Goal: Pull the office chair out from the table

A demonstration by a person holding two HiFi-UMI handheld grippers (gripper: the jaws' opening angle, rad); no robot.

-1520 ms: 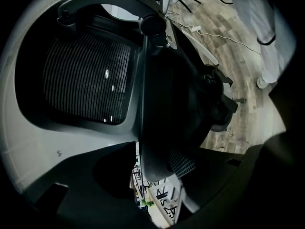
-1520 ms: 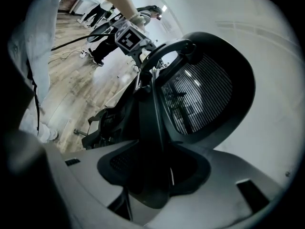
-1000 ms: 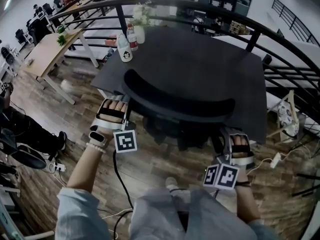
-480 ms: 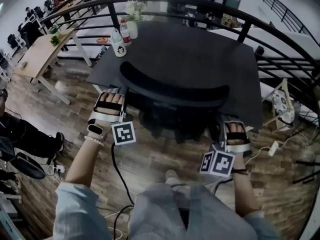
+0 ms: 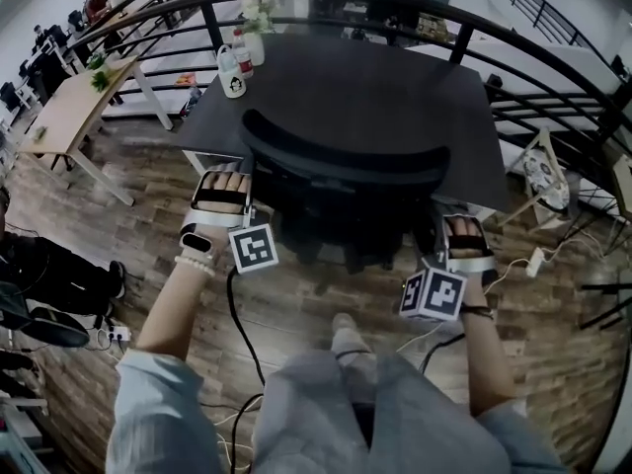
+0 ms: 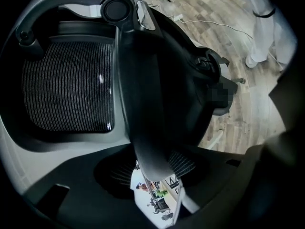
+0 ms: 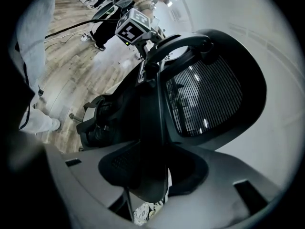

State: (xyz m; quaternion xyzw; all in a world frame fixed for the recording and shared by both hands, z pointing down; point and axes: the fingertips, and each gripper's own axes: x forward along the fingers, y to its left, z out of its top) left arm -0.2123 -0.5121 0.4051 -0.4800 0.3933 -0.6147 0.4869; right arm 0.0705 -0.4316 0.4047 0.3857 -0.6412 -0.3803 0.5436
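Note:
The black mesh-backed office chair (image 5: pixel 346 161) stands at the near edge of the dark table (image 5: pixel 395 77), its back towards me. My left gripper (image 5: pixel 222 181) is shut on the chair's left armrest (image 6: pixel 143 104), which runs between its jaws. On the other side, my right gripper (image 5: pixel 464 227) is shut on the right armrest (image 7: pixel 150 128). The mesh backrest (image 6: pixel 66 89) fills the left gripper view's left side. The backrest (image 7: pixel 209 94) also fills the right gripper view's right side. Both fingertips are hidden under the hands in the head view.
Bottles (image 5: pixel 232 72) and a vase of flowers (image 5: pixel 257 23) stand at the table's far left corner. A black railing (image 5: pixel 553 67) curves behind the table. Cables (image 5: pixel 242 363) and a power strip (image 5: pixel 536 262) lie on the wooden floor. My shoe (image 5: pixel 344 326) is behind the chair.
Both grippers and the chair have come back towards me, away from the table. More of the seat shows beyond the table edge. Both grips are unchanged.

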